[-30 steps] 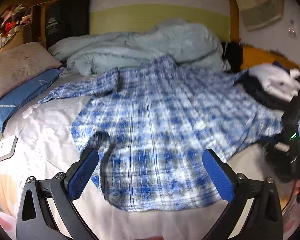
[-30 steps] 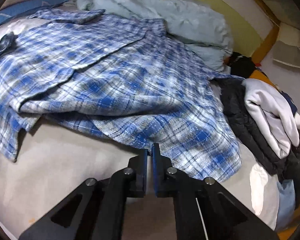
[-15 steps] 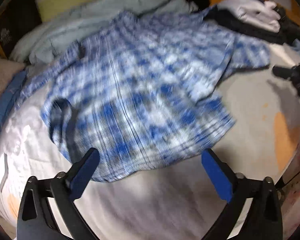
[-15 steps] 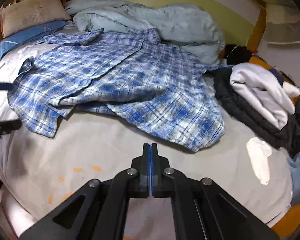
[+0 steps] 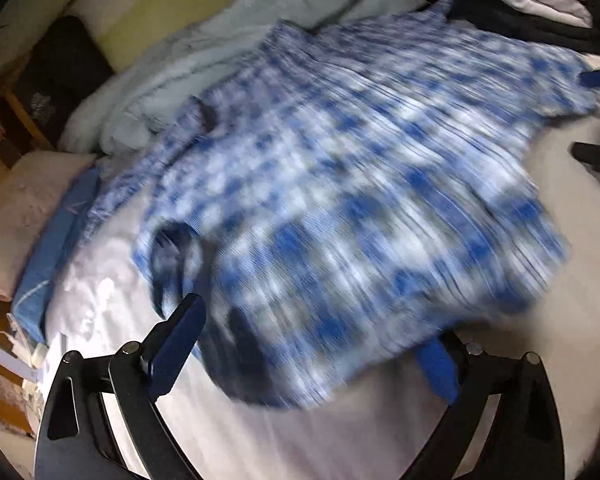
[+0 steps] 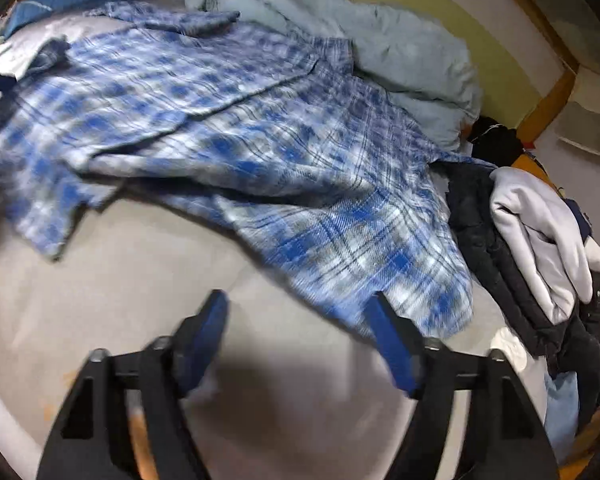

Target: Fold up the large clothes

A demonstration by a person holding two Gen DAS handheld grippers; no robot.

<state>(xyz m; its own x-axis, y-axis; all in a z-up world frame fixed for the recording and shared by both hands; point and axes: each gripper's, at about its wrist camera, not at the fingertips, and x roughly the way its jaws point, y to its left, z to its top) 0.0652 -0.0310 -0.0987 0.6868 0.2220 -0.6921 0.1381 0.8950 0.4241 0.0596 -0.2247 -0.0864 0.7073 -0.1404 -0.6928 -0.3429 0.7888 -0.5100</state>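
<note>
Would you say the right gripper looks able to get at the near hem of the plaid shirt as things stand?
Probably yes: the right gripper is open, the plaid shirt has its hem just ahead of the fingertips, and only bare bedsheet lies between.

Counted on the bed sheet (image 6: 100, 300): one blue plaid shirt (image 6: 260, 152); one pale blue duvet (image 6: 380, 52); two pillows, one beige (image 5: 24, 208), one blue (image 5: 56, 248); one stack of folded clothes (image 6: 540, 240). Grippers: two, left gripper (image 5: 304, 352) and right gripper (image 6: 300, 340), both with jaws spread apart.

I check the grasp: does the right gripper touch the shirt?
Cannot tell. In the right wrist view the right gripper is open at the shirt hem; blur hides contact.
</note>
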